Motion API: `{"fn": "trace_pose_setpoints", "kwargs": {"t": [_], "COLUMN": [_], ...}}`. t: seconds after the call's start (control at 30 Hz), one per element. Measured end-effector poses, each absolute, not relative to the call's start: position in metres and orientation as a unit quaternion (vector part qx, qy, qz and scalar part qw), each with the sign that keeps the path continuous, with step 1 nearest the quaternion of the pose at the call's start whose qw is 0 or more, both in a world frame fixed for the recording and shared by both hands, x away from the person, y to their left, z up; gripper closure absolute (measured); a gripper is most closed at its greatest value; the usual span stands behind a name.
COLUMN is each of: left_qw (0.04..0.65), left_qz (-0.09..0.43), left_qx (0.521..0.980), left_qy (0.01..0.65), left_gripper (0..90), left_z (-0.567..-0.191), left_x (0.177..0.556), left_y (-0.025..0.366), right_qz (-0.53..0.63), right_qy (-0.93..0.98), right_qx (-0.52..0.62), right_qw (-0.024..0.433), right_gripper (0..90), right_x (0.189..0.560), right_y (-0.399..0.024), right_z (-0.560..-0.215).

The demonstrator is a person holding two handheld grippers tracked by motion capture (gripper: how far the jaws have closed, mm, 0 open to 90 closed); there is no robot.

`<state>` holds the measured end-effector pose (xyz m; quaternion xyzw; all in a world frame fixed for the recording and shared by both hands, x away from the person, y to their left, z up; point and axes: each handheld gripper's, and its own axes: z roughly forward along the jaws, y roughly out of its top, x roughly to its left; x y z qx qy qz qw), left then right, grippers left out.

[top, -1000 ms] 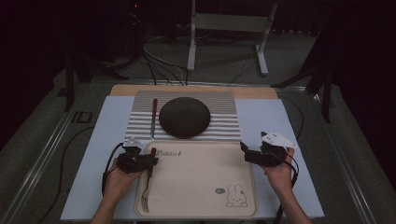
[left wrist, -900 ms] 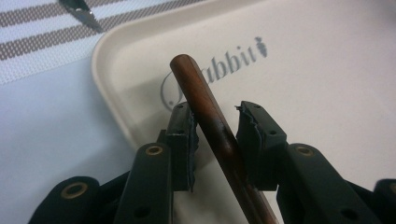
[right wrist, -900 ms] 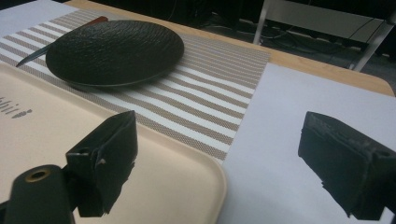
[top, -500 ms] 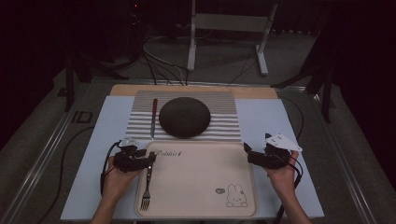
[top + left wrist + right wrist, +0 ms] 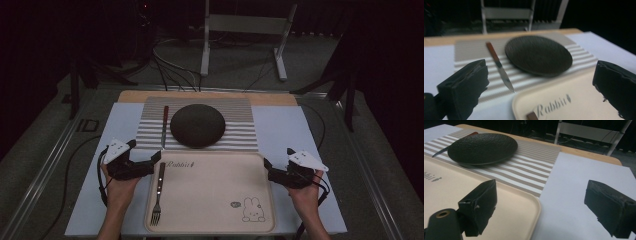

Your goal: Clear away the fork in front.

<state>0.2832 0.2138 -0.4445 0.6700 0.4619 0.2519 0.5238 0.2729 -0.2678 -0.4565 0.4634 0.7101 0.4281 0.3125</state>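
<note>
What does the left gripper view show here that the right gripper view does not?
Left gripper view alone: the knife's whole length on the striped mat, the tray's "Rabbit" lettering and the tip of the fork's handle lying on the tray. Right gripper view alone: the tray's far right corner and the white sheet beside it. Shared: the dark plate, the striped mat, the cream tray, and open jaws with nothing between them.

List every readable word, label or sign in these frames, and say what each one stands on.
"Rabbit": printed in script near the far left corner of the cream tray, read in the high view and, blurred, in the left gripper view.
A small mark beside the rabbit drawing on the tray: too small to read.
A dark mark on the grey floor strip left of the table: unreadable.
</note>
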Motion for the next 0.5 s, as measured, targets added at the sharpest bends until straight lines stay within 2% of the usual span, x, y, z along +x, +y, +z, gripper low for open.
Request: {"fn": "trace_pose_setpoints", "kwargs": {"t": [0.5], "left_qw": [0.541], "left_qz": [0.304], "left_qx": [0.634], "left_qy": [0.461], "left_gripper": [0.1], "left_z": [-0.435], "left_x": [0.274], "left_y": [0.242], "right_qz": [0.441], "right_qy": [0.681], "right_qx": [0.486], "right_qw": [0.326], "right_gripper": [11.3], "right_x": [0.247], "right_y": [-0.297], "right_z": [-0.471]}}
